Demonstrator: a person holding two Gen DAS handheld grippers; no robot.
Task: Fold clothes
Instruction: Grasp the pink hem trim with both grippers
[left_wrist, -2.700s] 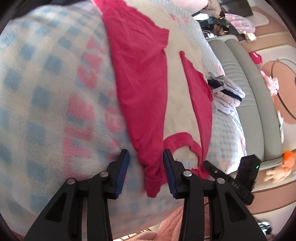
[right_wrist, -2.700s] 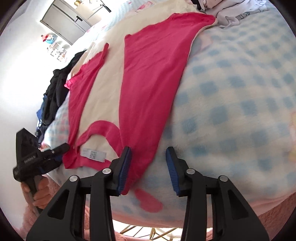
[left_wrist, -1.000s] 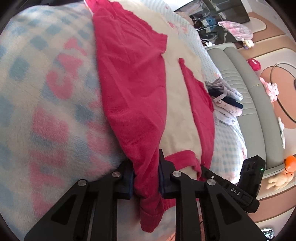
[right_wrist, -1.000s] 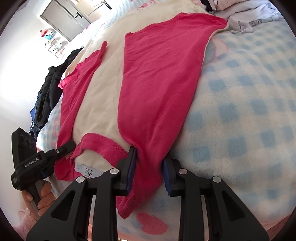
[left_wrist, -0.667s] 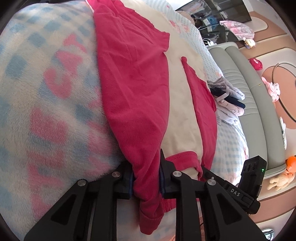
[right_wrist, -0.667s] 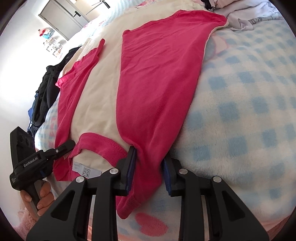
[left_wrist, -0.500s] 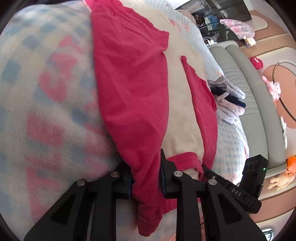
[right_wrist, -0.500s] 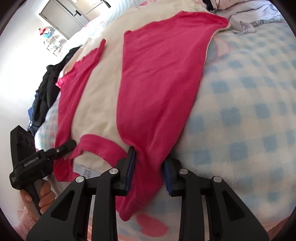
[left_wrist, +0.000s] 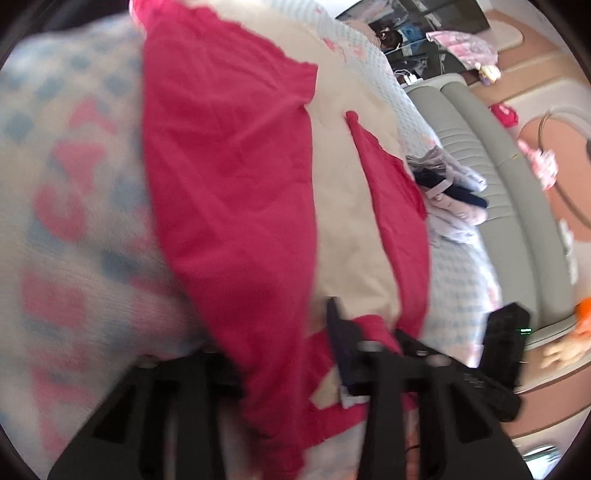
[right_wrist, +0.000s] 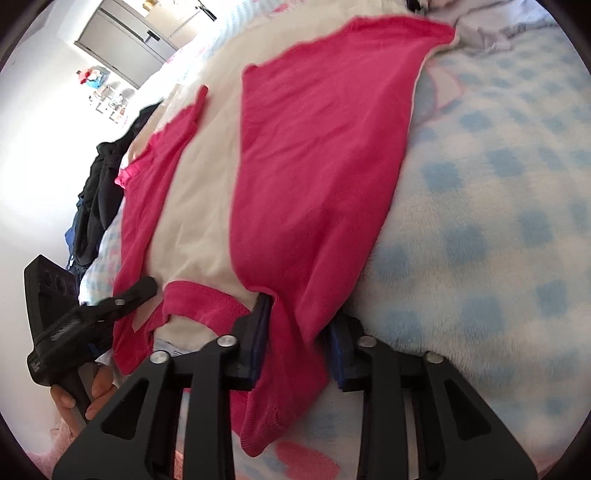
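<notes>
Pink-cream garment (right_wrist: 314, 177) on blanket (right_wrist: 498, 221); both tongs angled down, closing on shoulders.

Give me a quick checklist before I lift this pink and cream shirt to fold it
1. Left gripper on the shirt: ok, pink fabric sits between the jaws, which are closing.
2. Right gripper on the shirt: ok, fabric between the closing jaws.
3. Both grips at the collar end: ok, collar lies between them.
4. Shirt spread flat on the blanket: ok, only slight wrinkles.
5. Far hem free of the pale clothes: cannot tell, they meet at the edge.
6. Blanket not pinched too: cannot tell.
</notes>
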